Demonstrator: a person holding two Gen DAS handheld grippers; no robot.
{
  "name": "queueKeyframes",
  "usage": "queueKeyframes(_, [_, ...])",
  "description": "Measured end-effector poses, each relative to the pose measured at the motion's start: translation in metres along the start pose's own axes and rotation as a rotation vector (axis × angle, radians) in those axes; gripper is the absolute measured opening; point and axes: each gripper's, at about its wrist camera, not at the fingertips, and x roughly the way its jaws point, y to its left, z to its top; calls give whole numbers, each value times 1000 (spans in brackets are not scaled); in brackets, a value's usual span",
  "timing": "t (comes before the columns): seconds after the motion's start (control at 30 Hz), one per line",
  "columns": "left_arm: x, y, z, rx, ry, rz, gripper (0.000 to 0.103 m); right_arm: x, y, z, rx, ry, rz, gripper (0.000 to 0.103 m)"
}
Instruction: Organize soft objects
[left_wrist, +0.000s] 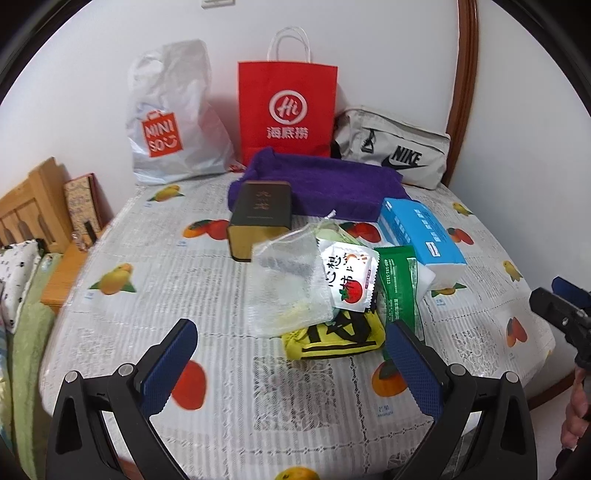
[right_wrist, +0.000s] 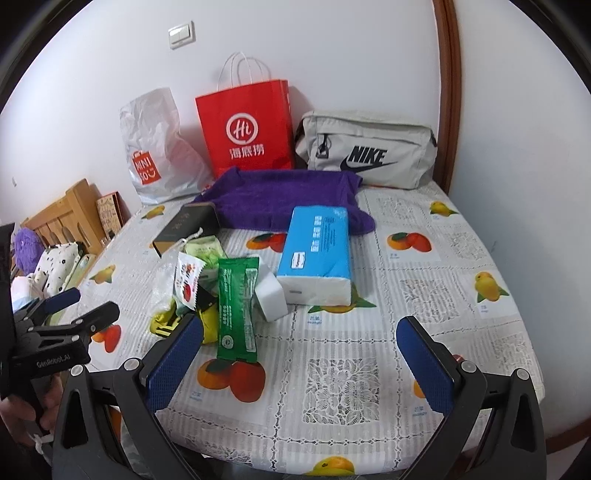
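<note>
I am holding the left gripper (left_wrist: 291, 363) with its blue pads spread wide and nothing between them, hovering just short of the small heap in the middle of the table (left_wrist: 155, 266); the right gripper (right_wrist: 301, 363) is likewise spread and carrying nothing, over bare cloth nearer the front edge.

The nearest soft thing is the mesh drawstring pouch (left_wrist: 286, 284). I am judging it very light and limp, likely to sag and slide off the pads, so I am planning to pinch it at the gathered neck by the cord rather than across its loose belly. It is lying on top of the yellow packet (left_wrist: 332, 338) and touching the tomato sachet (left_wrist: 349, 278), so lifting it may drag those along.

The green sachet (right_wrist: 236, 306) looks thin and crinkly; I would take it across its short width. The tissue pack (right_wrist: 314, 254), blue and white, is sitting just beside the heap and should squash under a firm squeeze. The purple towel (right_wrist: 284, 199) is lying folded behind it, near the bags at the wall.
</note>
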Motion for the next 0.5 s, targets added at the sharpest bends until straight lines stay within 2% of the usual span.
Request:
queueKeyframes(0.33, [57, 12, 8, -16, 52, -30, 102, 39, -2, -11, -12, 53, 11, 103])
queueKeyframes(0.4, [68, 14, 9, -11, 63, -43, 96, 47, -4, -13, -4, 69, 30, 103])
queueKeyframes(0.5, [83, 17, 12, -21, 78, -58, 95, 57, -6, -15, 10, 88, 58, 103])
